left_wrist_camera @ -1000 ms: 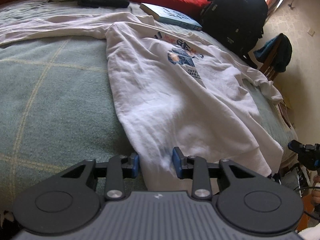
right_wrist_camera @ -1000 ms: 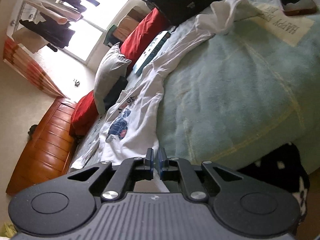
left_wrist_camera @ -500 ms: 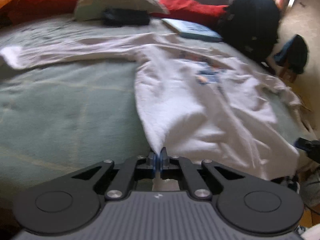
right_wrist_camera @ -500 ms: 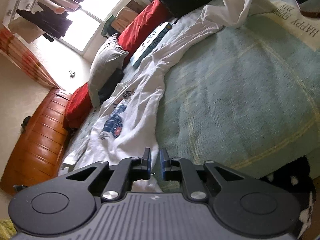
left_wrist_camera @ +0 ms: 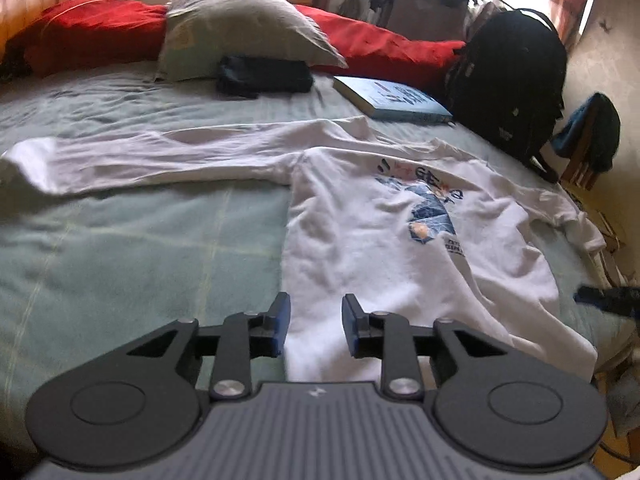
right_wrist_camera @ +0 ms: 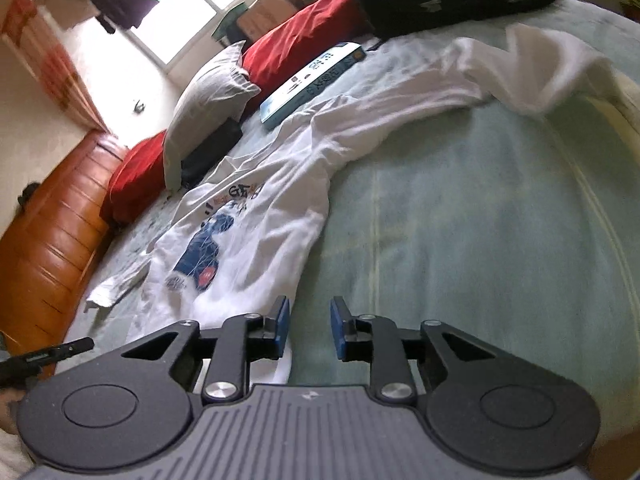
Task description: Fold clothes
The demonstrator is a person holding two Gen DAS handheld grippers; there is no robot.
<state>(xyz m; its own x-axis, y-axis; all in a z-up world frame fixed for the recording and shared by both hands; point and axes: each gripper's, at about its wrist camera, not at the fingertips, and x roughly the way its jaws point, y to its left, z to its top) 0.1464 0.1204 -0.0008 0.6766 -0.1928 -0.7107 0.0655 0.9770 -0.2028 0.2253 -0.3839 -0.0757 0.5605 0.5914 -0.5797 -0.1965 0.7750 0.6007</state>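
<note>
**Shirt flat on bed, both hems let go**

Left hand-held gripper (left_wrist_camera: 313, 325): jaws opening, empty, over the shirt (left_wrist_camera: 384, 240) hem's left corner.
Right hand-held gripper (right_wrist_camera: 306, 328): jaws opening, empty, just off the hem's right edge.
Shirt: long axis runs away from both; sleeves spread sideways.
Beyond the collar: book (left_wrist_camera: 392, 100), pillow (left_wrist_camera: 240, 32).
Nearest hem edge hidden behind gripper bodies.

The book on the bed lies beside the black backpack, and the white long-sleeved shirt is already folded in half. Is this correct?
Not quite. The book does lie beside the black backpack, but the white long-sleeved shirt is not folded: the left wrist view shows it spread flat, one sleeve stretched out.
</note>
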